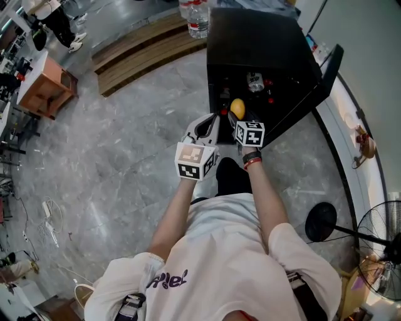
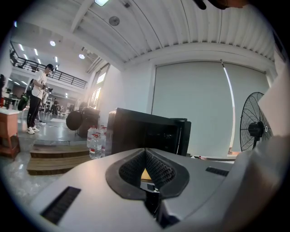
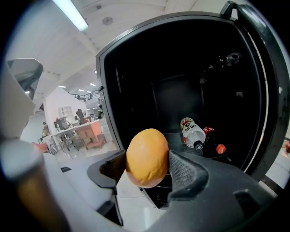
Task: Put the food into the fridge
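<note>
Orange [image 3: 147,154] pinched in right tongs [image 3: 143,166], fridge [image 3: 136,81] just ahead; left tongs [image 2: 146,156] closed, empty. Smooth round fruit may slip free.

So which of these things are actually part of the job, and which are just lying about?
Part of the job: the orange, gripped by the right gripper; the open black fridge.
Just lying about: the standing fan, the water bottles beside the fridge, the wooden steps, the small table.
</note>
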{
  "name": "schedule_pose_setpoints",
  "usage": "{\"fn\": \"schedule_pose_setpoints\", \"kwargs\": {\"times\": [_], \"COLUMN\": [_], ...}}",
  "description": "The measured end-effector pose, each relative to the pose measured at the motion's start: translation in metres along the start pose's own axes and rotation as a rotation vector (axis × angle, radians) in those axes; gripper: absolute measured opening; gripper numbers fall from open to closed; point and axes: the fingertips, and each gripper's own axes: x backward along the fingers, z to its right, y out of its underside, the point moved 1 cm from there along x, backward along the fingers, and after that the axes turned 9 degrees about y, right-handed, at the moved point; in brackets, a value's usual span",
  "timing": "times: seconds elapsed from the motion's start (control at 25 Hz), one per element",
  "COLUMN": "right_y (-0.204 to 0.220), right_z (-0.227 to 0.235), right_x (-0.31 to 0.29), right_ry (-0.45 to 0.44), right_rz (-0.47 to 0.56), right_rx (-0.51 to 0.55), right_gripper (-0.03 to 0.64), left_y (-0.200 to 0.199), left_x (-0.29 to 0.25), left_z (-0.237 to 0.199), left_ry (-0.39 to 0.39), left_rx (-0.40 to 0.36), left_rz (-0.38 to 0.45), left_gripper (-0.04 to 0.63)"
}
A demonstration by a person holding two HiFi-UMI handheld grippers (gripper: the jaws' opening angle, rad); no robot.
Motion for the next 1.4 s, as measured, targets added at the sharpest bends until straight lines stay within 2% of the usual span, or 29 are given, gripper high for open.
{"fn": "schedule_pose_setpoints", "kwargs": {"times": [0.44, 0.64, 1.4], "right_y": [-0.003, -0.003, -0.001], "right_z": [0.012, 0.021, 0.029], "right_x": [-0.038, -0.053, -0.111], "right_ry": [0.005, 0.006, -0.015], "right_rz": [-0.011, -0.02, -0.033], "right_rx": [0.005, 0.01, 0.027], "right_gripper": [0.31, 0.31, 0.311], "left_y": [0.001, 0.015, 0.015], "left_x": [-0.021, -0.033, -0.066], "left_z": [-0.014, -0.022, -0.042], "left_ry": [0.006, 0.0, -0.019], "left_rx": [0.003, 0.029, -0.001], "left_rz": [0.003, -0.02, -0.025], "left_gripper": [0.017, 0.017, 0.017]}}
